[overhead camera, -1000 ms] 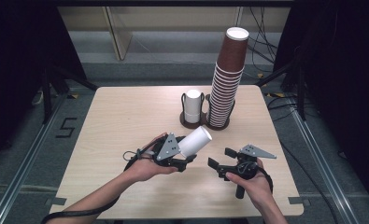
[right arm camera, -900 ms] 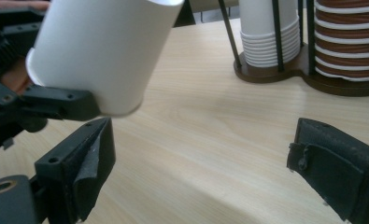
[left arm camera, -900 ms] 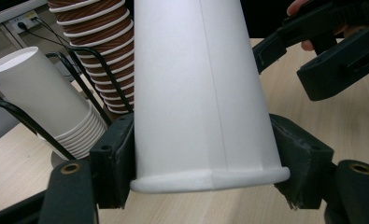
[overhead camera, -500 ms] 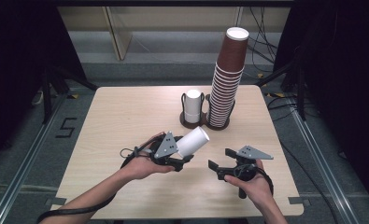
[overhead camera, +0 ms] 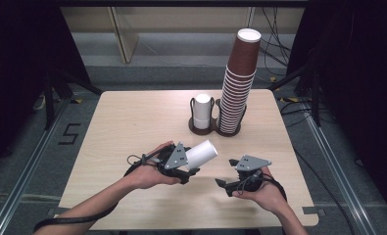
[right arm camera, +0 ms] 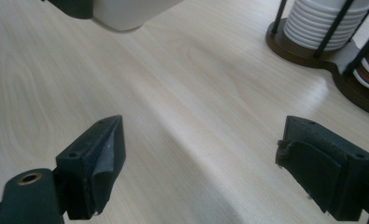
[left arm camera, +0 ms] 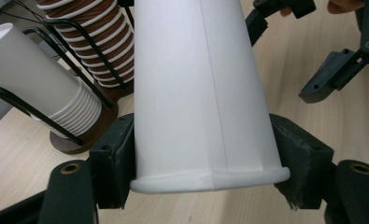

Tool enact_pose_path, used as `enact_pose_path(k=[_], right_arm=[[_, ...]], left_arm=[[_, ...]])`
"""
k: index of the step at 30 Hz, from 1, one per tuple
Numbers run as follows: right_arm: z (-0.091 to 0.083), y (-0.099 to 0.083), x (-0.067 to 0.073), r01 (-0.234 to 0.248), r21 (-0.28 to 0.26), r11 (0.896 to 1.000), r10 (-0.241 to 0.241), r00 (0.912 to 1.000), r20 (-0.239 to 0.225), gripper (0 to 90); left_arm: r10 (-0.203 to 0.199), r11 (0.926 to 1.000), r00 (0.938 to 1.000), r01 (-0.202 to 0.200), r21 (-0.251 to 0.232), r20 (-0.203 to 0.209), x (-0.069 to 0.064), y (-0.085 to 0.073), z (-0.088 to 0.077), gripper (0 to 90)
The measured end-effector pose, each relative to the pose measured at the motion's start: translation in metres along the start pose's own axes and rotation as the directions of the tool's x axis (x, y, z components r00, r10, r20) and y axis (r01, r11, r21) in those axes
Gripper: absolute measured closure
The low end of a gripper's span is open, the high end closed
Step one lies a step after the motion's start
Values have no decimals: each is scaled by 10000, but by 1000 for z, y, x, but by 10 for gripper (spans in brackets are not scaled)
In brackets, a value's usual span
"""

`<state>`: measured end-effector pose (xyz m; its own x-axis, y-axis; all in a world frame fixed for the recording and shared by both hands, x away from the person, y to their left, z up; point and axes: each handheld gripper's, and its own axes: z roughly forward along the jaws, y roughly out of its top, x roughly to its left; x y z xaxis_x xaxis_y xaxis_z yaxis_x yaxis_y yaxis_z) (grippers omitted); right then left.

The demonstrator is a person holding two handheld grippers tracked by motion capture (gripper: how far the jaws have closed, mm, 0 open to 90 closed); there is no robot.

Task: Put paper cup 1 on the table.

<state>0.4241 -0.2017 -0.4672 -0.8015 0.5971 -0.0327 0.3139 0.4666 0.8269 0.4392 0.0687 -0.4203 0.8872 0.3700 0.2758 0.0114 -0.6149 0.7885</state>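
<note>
my light wooden table (overhead camera: 132, 122) carries a dark cup holder (overhead camera: 215, 128) with white (overhead camera: 202, 110) and brown cup stacks (overhead camera: 237, 78).

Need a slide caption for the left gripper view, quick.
Left tool clamps a white paper cup near its rim, beside stacked white paper cups in a black wire holder.
</note>
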Motion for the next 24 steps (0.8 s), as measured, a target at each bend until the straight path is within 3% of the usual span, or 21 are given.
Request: enact_pose_path(k=[4, 6, 9, 10, 11, 12, 14, 15, 17, 18, 20, 21, 23, 24], right_arm=[[0, 3, 3, 571, 334, 9978, -567, 9983, -103, 151], [-1, 6, 6, 1580, 760, 9845, -1565, 9874, -254, 149], [-2, 11, 10, 2087, 1131, 9714, -2050, 9778, -443, 149], [-2, 14, 9, 2465, 1105, 9628, -2426, 9689, -481, 149], [-2, 14, 9, 2465, 1105, 9628, -2426, 9689, -481, 149], [-3, 18, 13, 2648, 1273, 9559, -2588, 9639, -618, 149], [-3, 22, 16, 2762, 1365, 9514, -2686, 9606, -719, 149], [-3, 25, 15, 3220, 1278, 9381, -3143, 9462, -771, 149], [-1, 26, 15, 3325, 1276, 9344, -3231, 9422, -889, 149], [1, 31, 16, 3722, 1313, 9188, -3626, 9274, -914, 149], [4, 33, 19, 3748, 1442, 9158, -3627, 9261, -1040, 149], [5, 35, 20, 3866, 1462, 9106, -3745, 9214, -1038, 149], [6, 37, 22, 3820, 1573, 9107, -3697, 9235, -1020, 149], [8, 42, 22, 4509, 1447, 8808, -4365, 8915, -1214, 149]], left_arm=[[271, 9992, 9994, -277, 292, 198, -3, 3, -1, 305], [638, 9960, 9970, -663, 597, 437, -6, 4, -3, 305], [778, 9934, 9952, -824, 797, 594, -8, 4, -3, 306], [827, 9921, 9945, -882, 886, 641, -9, 4, -3, 305], [897, 9902, 9932, -969, 1005, 742, -11, 4, -3, 305], [1049, 9855, 9898, -1164, 1234, 963, -13, 3, -2, 306], [1099, 9836, 9882, -1236, 1311, 1071, -14, 2, -2, 306], [1174, 9802, 9859, -1344, 1451, 1196, -15, 2, 0, 306], [1194, 9784, 9843, -1389, 1533, 1302, -16, 1, 0, 306], [1287, 9738, 9816, -1520, 1690, 1414, -17, 1, 3, 306], [1348, 9696, 9790, -1622, 1833, 1530, -19, 0, 5, 306], [1417, 9665, 9771, -1712, 1913, 1585, -19, 0, 6, 306], [1403, 9662, 9768, -1707, 1929, 1617, -20, 0, 7, 306], [1489, 9614, 9734, -1836, 2050, 1739, -20, 0, 8, 306]])
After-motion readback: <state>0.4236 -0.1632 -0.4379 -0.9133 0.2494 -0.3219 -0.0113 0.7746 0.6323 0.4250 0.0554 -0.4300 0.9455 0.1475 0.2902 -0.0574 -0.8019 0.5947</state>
